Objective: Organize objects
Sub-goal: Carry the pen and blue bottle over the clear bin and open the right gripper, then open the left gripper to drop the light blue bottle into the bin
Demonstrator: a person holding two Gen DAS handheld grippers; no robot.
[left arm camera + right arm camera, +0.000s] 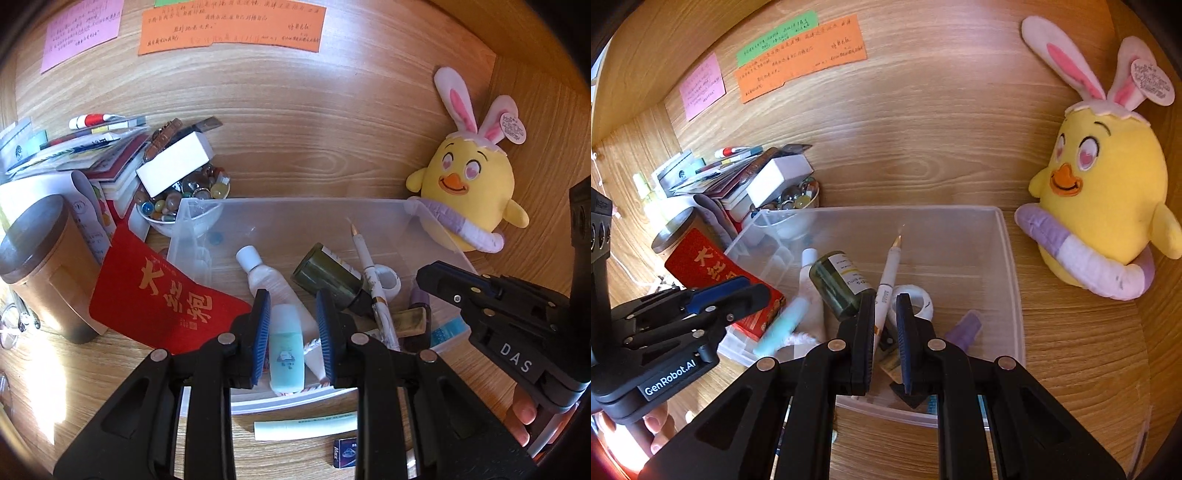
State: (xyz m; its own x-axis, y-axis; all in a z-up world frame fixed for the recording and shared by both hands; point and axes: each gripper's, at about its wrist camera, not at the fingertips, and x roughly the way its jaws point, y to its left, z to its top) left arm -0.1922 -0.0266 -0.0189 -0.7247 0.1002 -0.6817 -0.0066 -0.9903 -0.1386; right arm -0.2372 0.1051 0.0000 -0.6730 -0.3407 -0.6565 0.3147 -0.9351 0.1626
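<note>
Turquoise plastic, a small squeeze bottle [286,350], is sitting between the blue pads of the left gripper [293,332] at lower centre of the left wrist view; the pads are nearly together, apparently pinching it over the clear plastic storage bin [295,218]. Judging by this, the step is placing the bottle into the bin, so it is worth lowering it toward a bare patch of floor before letting go, clear of the dark green glass bottle [328,275] and the white pen with a gold tip [364,258] just right of it. In the right wrist view the right gripper [884,332] is hanging over the bin's near side, pressed together and pinching nothing I can see, the pen lying behind it.
</note>
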